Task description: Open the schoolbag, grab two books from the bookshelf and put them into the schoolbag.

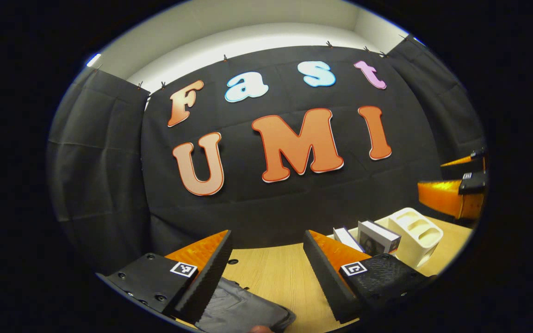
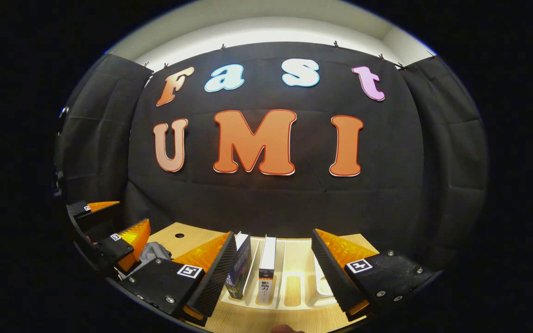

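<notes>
In the left gripper view, we held the left gripper (image 1: 266, 268) wide open with nothing in it. The dark schoolbag (image 1: 243, 312) lay flat on the wooden table (image 1: 280, 273), low between the fingers and close to the left one. Farther right stood the white bookshelf (image 1: 417, 233) with two books (image 1: 377, 237).

In the right gripper view, the right gripper (image 2: 273, 270) was open too. The books stood upright in the rack just past its fingers, near the left one. The white book's (image 2: 266, 268) spine had dark writing too small to read. The blue book (image 2: 241, 263) stood beside it.
</notes>
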The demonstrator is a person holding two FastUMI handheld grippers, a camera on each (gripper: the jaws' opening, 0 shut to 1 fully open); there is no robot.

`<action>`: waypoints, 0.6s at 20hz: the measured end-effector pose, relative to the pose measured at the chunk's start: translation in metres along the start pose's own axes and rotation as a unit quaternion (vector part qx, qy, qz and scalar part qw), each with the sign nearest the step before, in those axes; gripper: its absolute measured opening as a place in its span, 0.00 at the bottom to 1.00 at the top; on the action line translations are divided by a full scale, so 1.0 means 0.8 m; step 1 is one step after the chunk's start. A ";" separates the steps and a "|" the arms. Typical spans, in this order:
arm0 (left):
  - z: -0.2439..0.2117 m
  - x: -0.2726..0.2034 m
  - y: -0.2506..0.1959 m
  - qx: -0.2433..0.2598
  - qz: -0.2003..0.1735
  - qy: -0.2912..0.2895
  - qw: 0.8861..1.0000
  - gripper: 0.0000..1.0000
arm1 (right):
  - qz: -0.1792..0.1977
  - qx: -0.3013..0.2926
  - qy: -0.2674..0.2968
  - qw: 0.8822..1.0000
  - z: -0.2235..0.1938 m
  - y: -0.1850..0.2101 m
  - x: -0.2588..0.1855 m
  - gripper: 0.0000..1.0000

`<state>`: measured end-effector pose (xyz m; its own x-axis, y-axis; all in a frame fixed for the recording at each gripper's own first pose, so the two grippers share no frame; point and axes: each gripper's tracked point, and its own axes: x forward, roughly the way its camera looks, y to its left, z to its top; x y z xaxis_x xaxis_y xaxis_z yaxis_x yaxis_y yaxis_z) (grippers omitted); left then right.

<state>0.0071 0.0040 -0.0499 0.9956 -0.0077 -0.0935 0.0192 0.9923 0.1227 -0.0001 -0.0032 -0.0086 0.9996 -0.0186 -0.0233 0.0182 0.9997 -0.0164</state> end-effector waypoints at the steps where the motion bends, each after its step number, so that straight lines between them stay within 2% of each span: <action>1: -0.015 0.001 0.003 0.014 0.002 0.011 1.000 0.96 | -0.002 -0.002 0.001 1.000 -0.001 -0.003 0.001 0.97; 6: -0.082 -0.010 0.001 0.070 0.000 0.055 0.996 0.96 | -0.003 -0.005 0.007 1.000 -0.009 -0.013 0.008 0.97; 12: -0.187 -0.036 -0.003 0.167 -0.005 0.125 0.978 0.96 | 0.017 -0.013 0.009 1.000 -0.020 -0.018 0.009 0.97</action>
<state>-0.0352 0.0205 -0.1957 0.9423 0.0546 -0.3304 0.0998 0.8961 0.4326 0.0067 -0.0178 -0.0244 0.9990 0.0158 -0.0427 -0.0176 0.9990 -0.0410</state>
